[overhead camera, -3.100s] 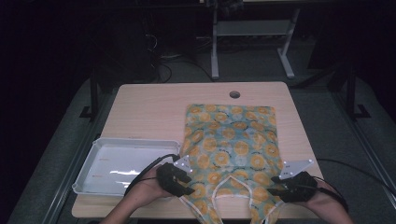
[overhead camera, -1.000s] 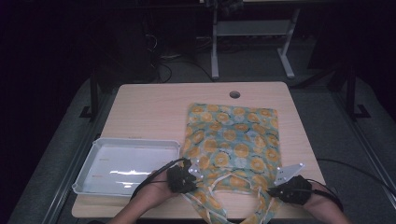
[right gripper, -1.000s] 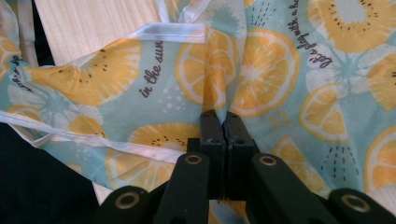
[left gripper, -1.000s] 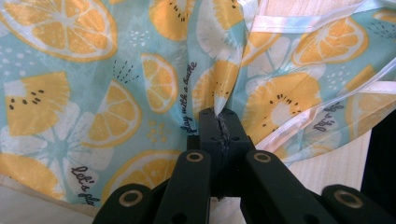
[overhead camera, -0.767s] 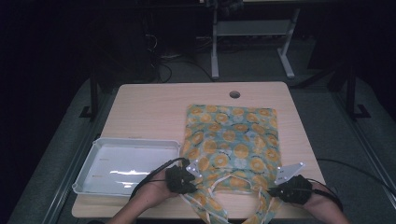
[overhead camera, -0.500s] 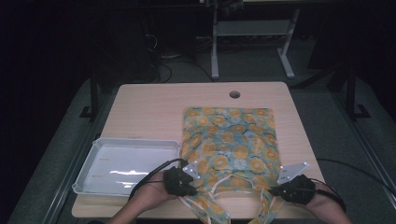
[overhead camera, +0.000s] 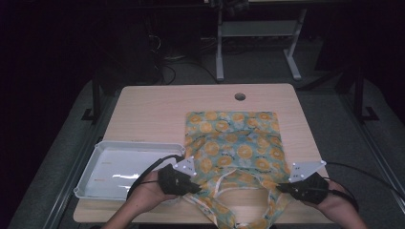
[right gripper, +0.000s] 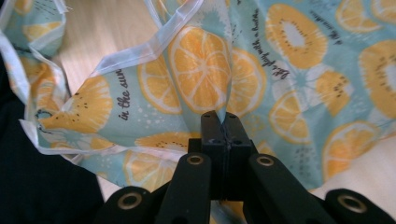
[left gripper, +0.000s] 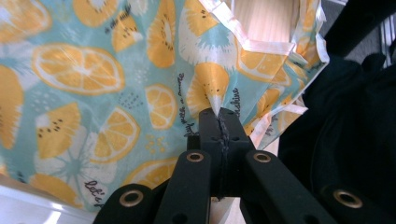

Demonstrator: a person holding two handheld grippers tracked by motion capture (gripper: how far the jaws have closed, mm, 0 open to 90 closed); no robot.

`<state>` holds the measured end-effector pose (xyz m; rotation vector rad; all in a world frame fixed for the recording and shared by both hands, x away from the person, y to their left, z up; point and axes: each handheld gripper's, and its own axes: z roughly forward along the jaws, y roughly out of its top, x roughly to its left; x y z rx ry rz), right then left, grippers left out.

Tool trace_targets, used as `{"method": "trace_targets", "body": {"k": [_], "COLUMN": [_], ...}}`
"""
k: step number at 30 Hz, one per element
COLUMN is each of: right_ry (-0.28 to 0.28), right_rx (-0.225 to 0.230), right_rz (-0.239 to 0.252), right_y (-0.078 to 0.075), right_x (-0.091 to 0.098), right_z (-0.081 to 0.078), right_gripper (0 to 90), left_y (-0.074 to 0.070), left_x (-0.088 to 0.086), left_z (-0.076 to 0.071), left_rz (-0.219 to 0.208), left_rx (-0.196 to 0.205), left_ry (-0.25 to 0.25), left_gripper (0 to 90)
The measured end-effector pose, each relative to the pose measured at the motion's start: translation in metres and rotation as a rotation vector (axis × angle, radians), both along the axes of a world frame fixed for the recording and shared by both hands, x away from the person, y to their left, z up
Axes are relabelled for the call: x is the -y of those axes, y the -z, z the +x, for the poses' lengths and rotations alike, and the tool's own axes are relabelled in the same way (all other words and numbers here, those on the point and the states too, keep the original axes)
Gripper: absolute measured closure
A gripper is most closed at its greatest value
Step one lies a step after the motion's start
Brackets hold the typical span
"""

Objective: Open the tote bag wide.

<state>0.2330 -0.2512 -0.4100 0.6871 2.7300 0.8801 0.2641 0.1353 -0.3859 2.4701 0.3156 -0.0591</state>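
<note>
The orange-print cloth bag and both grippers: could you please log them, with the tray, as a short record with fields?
cloth bag: turquoise with orange slices, far part flat on the table, near edge raised
left gripper: shut on the bag's near-left edge
right gripper: shut on the bag's near-right edge
tray: white, left of the bag, nothing in it

Two forearms reach in from the near edge. The left tool [overhead camera: 195, 187] and right tool [overhead camera: 282, 189] point inward toward each other, jaws pressed together.
</note>
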Motion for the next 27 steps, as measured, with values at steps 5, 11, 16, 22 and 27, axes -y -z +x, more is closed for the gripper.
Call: {"method": "trace_targets", "body": {"k": [5, 11, 16, 22, 27], "right_ry": [0.01, 0.034, 0.061, 0.11, 0.131], "right_rx": [0.031, 0.067, 0.077, 0.062, 0.039], "right_rz": [0.001, 0.012, 0.03, 0.018, 0.007], "right_y": [-0.009, -0.021, -0.028, -0.021, -0.011], "right_x": [-0.001, -0.001, 0.0, -0.003, -0.005], "right_z": [0.008, 0.024, 0.043, 0.072, 0.092], "right_gripper": [89.2, 89.3, 89.3, 89.2, 89.2], "left_y": [-0.012, -0.022, -0.026, -0.014, 0.0], "left_x": [-0.002, -0.007, -0.008, -0.004, 0.001], "left_z": [0.01, 0.032, 0.051, 0.074, 0.089], "left_rz": [-0.037, -0.093, -0.112, -0.089, -0.052], "left_rx": [0.038, 0.051, 0.068, 0.075, 0.065], "left_ry": [-0.019, -0.064, -0.107, -0.151, -0.191], "left_gripper": [90.0, 90.0, 90.0, 90.0, 90.0]}}
